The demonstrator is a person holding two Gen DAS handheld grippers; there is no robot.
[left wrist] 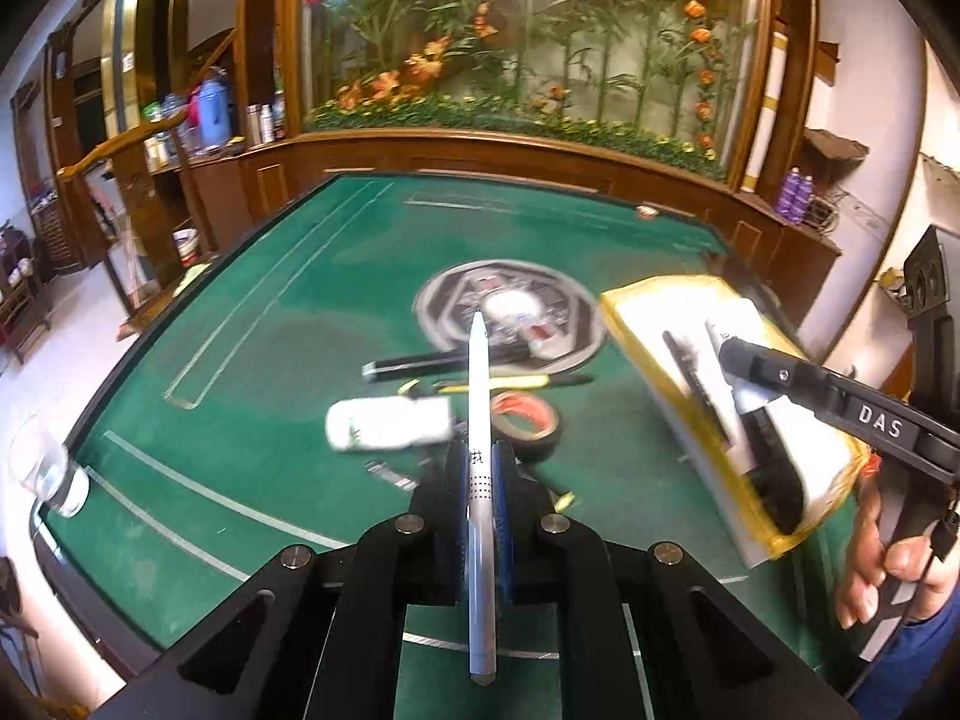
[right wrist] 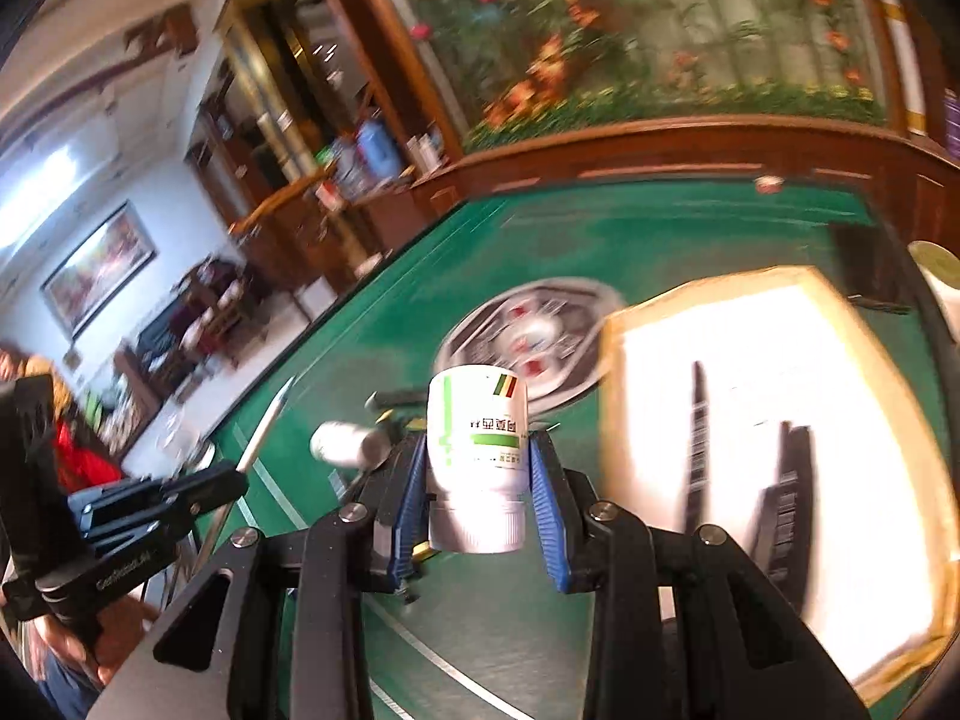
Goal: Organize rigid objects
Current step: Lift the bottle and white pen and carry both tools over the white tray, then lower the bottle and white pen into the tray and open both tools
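My left gripper (left wrist: 480, 459) is shut on a silver pen (left wrist: 479, 396) that points forward above the green table (left wrist: 252, 324). My right gripper (right wrist: 478, 450) is shut on a white medicine bottle (right wrist: 477, 456), held upside down above the table. A white box with yellow tape (left wrist: 720, 396) at the right holds a black comb (left wrist: 699, 387) and a black tool (left wrist: 774, 468). On the felt lie a second white bottle (left wrist: 390, 423), a red tape roll (left wrist: 528, 423), a black stick (left wrist: 420, 363) and a yellow pen (left wrist: 510, 384). The right gripper (left wrist: 738, 354) shows over the box in the left wrist view.
A round grey hub (left wrist: 510, 315) sits at the table's centre. A glass (left wrist: 48, 468) stands at the left edge. A wooden cabinet with flowers (left wrist: 510, 60) runs behind the table. Shelves with bottles (left wrist: 204, 114) stand at the far left.
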